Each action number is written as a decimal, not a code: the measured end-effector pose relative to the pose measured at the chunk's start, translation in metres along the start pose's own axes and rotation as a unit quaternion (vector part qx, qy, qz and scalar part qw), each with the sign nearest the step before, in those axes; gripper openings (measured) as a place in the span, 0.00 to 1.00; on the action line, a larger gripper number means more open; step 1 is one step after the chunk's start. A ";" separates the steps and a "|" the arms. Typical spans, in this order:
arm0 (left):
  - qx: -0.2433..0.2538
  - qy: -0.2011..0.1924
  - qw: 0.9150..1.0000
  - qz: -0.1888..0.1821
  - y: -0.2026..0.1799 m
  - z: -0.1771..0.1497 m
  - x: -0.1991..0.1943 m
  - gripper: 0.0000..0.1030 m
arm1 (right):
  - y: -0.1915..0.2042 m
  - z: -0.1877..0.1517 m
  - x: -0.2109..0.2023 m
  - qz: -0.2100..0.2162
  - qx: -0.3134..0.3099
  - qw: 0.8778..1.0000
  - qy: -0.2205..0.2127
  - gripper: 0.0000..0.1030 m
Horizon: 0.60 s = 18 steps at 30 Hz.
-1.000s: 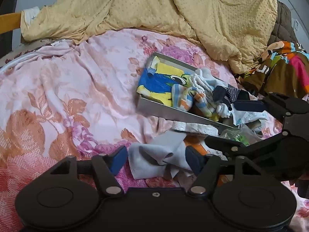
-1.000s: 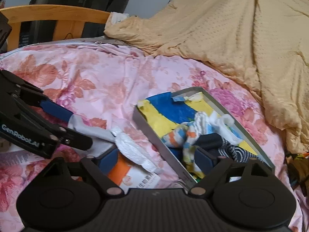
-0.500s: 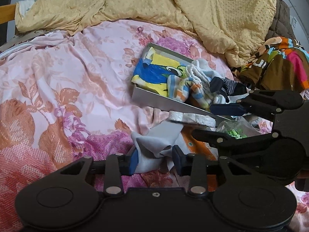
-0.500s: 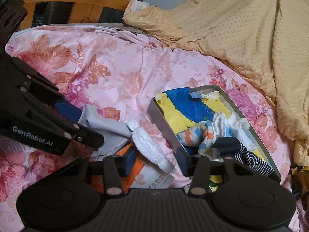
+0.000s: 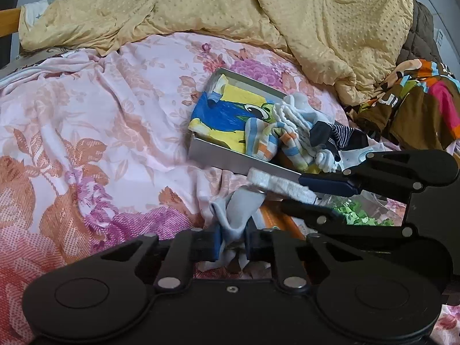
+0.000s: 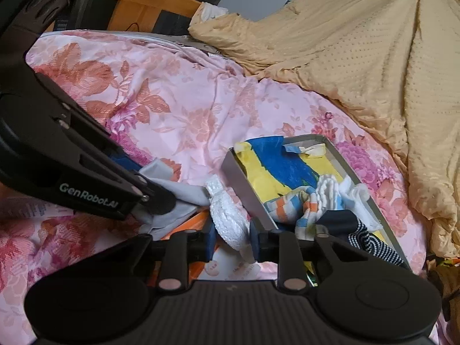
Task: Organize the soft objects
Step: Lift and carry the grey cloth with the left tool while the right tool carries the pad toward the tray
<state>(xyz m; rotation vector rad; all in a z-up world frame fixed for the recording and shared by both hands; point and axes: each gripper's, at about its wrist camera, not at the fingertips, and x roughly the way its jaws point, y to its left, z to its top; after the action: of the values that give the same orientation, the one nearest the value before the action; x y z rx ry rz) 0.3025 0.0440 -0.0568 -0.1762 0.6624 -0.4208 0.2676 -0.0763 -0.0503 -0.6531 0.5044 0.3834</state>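
My left gripper (image 5: 232, 241) is shut on a grey sock (image 5: 238, 212) lying on the pink floral bedsheet. My right gripper (image 6: 231, 237) is shut on a white textured sock (image 6: 228, 217), which also shows in the left wrist view (image 5: 280, 185) beside the grey sock. Just right of both, a grey metal tray (image 5: 230, 155) holds a blue and yellow cloth (image 5: 227, 115), a striped sock (image 5: 264, 141), white socks (image 5: 293, 115) and a dark striped sock (image 5: 336, 136). The tray also shows in the right wrist view (image 6: 247, 189).
A yellow quilt (image 5: 258, 8) is heaped at the back of the bed. A colourful brown garment (image 5: 414, 97) lies at the right. An orange and white packet (image 6: 227, 267) and a bag of green bits (image 5: 359, 215) lie under the grippers. A wooden headboard (image 6: 129, 3) stands behind.
Both grippers have closed: the left onto the grey sock, the right onto the white sock. Both moved in closer to the socks.
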 end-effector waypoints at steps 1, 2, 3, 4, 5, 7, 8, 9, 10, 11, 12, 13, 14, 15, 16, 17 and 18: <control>-0.002 -0.001 1.000 -0.001 0.000 0.000 0.000 0.12 | 0.000 0.000 0.000 -0.003 0.001 1.000 -0.001 0.22; -0.006 -0.003 1.000 0.000 0.000 0.000 -0.001 0.11 | -0.001 0.001 -0.001 -0.007 0.002 1.000 -0.003 0.21; -0.009 -0.003 1.000 0.001 0.001 0.001 -0.001 0.09 | -0.001 0.001 -0.002 -0.013 0.004 1.000 -0.004 0.19; -0.013 -0.004 1.000 0.003 0.001 0.001 -0.002 0.09 | -0.002 0.001 -0.002 -0.018 0.006 1.000 -0.006 0.18; -0.015 -0.005 1.000 0.006 0.000 0.002 -0.003 0.08 | -0.002 0.000 -0.003 -0.022 0.009 1.000 -0.007 0.17; -0.015 -0.009 1.000 0.015 -0.002 0.004 -0.007 0.07 | -0.003 0.000 -0.005 -0.028 0.012 1.000 -0.007 0.15; -0.014 -0.012 1.000 0.023 -0.004 0.006 -0.010 0.07 | -0.004 -0.001 -0.007 -0.032 0.011 0.999 -0.007 0.14; -0.012 -0.016 0.999 0.029 -0.006 0.007 -0.013 0.07 | -0.003 -0.001 -0.008 -0.036 0.011 0.999 -0.008 0.14; -0.012 -0.019 0.999 0.035 -0.008 0.009 -0.016 0.07 | -0.004 -0.001 -0.010 -0.038 0.013 0.999 -0.010 0.13; -0.010 -0.019 0.999 0.041 -0.011 0.011 -0.019 0.07 | -0.006 -0.001 -0.013 -0.038 0.020 0.999 -0.013 0.13; -0.007 -0.019 0.999 0.048 -0.014 0.013 -0.021 0.07 | -0.008 -0.001 -0.016 -0.038 0.029 0.999 -0.018 0.13; -0.003 -0.020 0.998 0.053 -0.016 0.015 -0.024 0.07 | -0.011 -0.001 -0.020 -0.038 0.038 0.998 -0.025 0.13; 0.001 -0.021 0.998 0.061 -0.019 0.016 -0.027 0.07 | -0.013 0.000 -0.023 -0.039 0.045 0.998 -0.031 0.13; 0.006 -0.022 0.997 0.067 -0.022 0.017 -0.029 0.07 | -0.015 0.001 -0.028 -0.041 0.052 0.997 -0.039 0.13; 0.009 -0.024 0.997 0.071 -0.025 0.018 -0.032 0.07 | -0.017 0.002 -0.031 -0.042 0.057 0.996 -0.047 0.13; 0.013 -0.027 0.997 0.075 -0.027 0.019 -0.034 0.07 | -0.019 0.002 -0.036 -0.042 0.062 0.996 -0.055 0.13; 0.016 -0.032 0.996 0.077 -0.029 0.019 -0.037 0.07 | -0.021 0.003 -0.040 -0.042 0.064 0.995 -0.061 0.13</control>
<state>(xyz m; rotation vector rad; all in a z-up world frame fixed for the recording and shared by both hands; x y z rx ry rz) 0.2790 0.0341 -0.0127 -0.1069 0.6020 -0.2769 0.2457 -0.0966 -0.0162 -0.5216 0.3807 0.3062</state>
